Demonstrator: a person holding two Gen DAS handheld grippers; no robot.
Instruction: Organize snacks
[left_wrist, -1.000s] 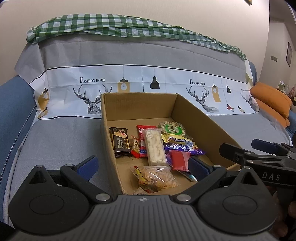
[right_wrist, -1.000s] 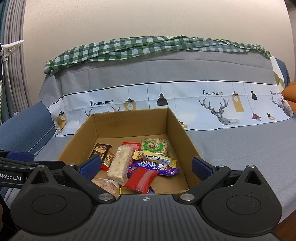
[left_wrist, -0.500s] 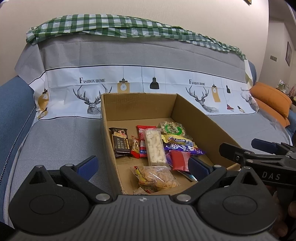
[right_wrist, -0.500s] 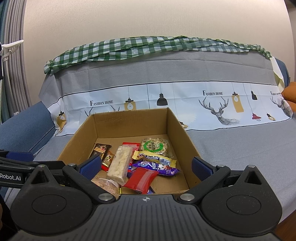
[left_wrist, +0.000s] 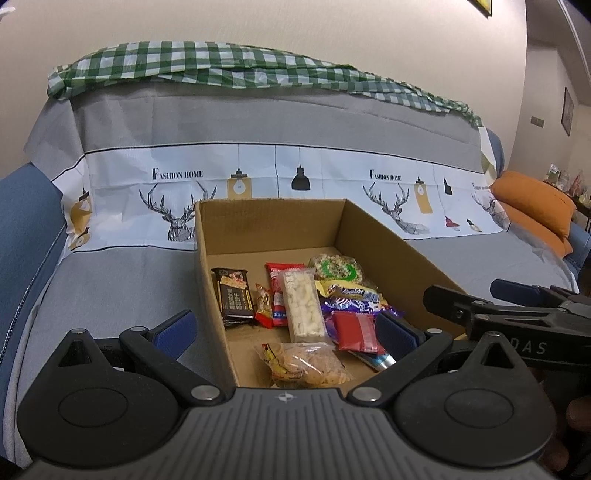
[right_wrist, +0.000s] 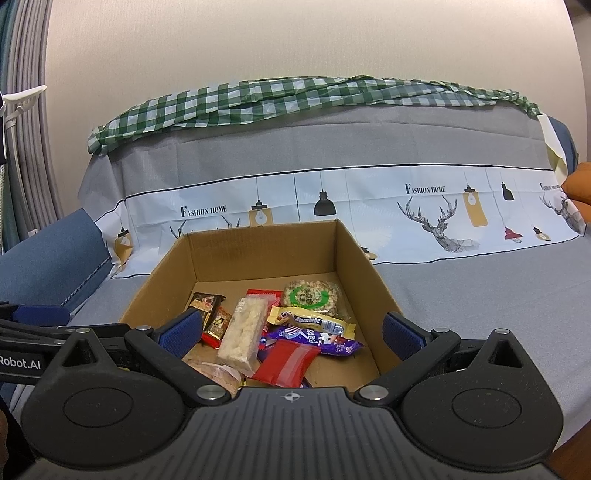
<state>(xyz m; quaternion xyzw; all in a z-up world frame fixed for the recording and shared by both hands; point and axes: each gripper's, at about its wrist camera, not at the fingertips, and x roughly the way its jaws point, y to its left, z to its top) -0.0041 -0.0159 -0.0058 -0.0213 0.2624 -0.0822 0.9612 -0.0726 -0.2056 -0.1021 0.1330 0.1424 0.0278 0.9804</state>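
Both grippers, left (left_wrist: 283, 329) and right (right_wrist: 291, 332), hover with fingers spread, empty, before the open brown cardboard box (left_wrist: 391, 251) of wrapped snacks.

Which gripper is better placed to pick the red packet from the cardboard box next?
Probably the right gripper: its open fingers frame the red packet directly. The left gripper straddles the cardboard box wall.

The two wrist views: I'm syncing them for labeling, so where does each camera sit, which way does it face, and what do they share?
Left wrist: on the left gripper, facing the box on the sofa from its near-left corner; own open fingers show, right gripper alongside.
Right wrist: on the right gripper, facing the box head-on; own open fingers show, left gripper at left edge.
Shared: box, snacks, sofa cover.
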